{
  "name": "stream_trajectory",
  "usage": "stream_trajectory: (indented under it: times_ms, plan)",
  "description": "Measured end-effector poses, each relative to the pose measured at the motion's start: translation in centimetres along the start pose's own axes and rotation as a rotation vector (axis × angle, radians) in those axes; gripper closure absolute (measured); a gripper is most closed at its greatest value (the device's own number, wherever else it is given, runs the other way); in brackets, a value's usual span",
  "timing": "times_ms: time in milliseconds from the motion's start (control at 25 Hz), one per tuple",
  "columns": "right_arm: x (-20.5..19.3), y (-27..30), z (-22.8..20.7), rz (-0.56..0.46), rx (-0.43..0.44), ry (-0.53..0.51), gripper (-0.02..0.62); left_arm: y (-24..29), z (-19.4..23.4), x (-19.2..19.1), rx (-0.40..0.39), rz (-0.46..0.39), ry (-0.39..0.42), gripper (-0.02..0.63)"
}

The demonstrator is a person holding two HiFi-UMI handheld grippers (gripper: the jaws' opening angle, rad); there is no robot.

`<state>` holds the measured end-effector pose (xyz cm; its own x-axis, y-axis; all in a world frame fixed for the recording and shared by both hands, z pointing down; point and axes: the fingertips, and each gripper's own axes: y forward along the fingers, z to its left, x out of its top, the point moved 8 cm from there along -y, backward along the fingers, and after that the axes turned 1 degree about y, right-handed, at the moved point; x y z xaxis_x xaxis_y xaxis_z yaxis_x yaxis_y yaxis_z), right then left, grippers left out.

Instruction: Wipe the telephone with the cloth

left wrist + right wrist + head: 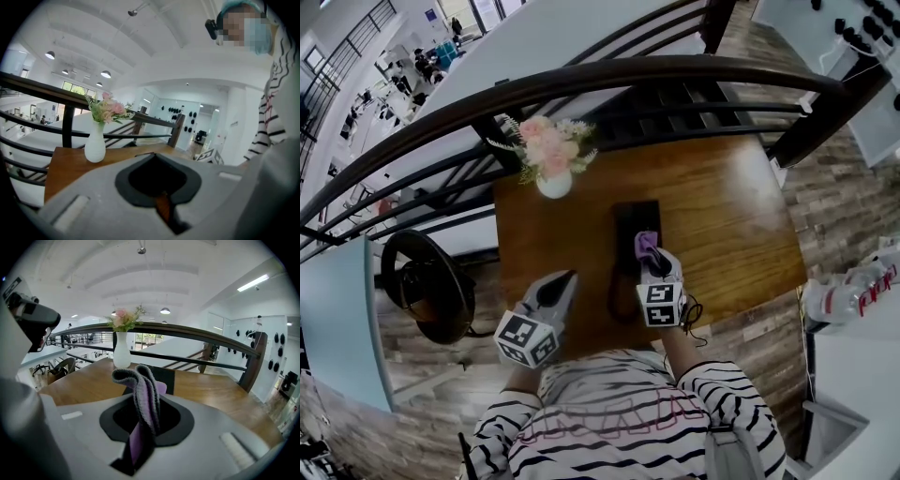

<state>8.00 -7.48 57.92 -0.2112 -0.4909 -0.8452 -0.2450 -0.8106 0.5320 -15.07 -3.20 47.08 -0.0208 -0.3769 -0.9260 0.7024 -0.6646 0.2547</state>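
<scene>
A person in a striped top held two claws over the near edge of a wooden worktop (727, 220). The right claw (649, 254) pinched a folded purple-and-grey cloth (141, 385), its loose fold standing up above the jaws, just over the near end of the black telephone (636, 217), which lay at the middle of the worktop. The left claw (566, 277), pressed together on nothing, hovered at the near left edge, apart from the telephone. A white vase of pink flowers (553, 161) stood near the far left corner, before a dark railing (581, 81).
</scene>
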Motion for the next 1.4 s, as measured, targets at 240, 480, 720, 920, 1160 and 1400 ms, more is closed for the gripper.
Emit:
stream_trajectory:
  times_ms: [240, 480, 720, 920, 1160, 1400]
  plan:
    - [-0.5, -0.1, 4.9, 0.009, 0.085, -0.023, 0.538, -1.3, 0.8, 0.1, -0.007, 0.008, 0.005, 0.606]
    - [-1.3, 0.7, 7.4, 0.026, 0.110, -0.040, 0.538, -2.0, 1.0, -0.1, -0.014, 0.020, 0.011, 0.606]
    - [-1.9, 1.7, 7.4, 0.035, 0.106, -0.061, 0.538, -1.8, 0.7, -0.2, -0.017, 0.033, 0.017, 0.606]
    - [-2.2, 1.9, 6.4, 0.031, 0.109, -0.061, 0.538, -1.1, 0.2, -0.2, -0.013, 0.035, 0.021, 0.606]
    - [-2.7, 1.5, 4.2, 0.036, 0.087, -0.033, 0.538, 0.2, -0.3, -0.3, -0.014, 0.035, 0.017, 0.606]
    - [-3.7, 0.9, 1.0, 0.055, 0.034, 0.005, 0.538, 1.5, -1.0, -0.5, -0.026, 0.037, 0.012, 0.606]
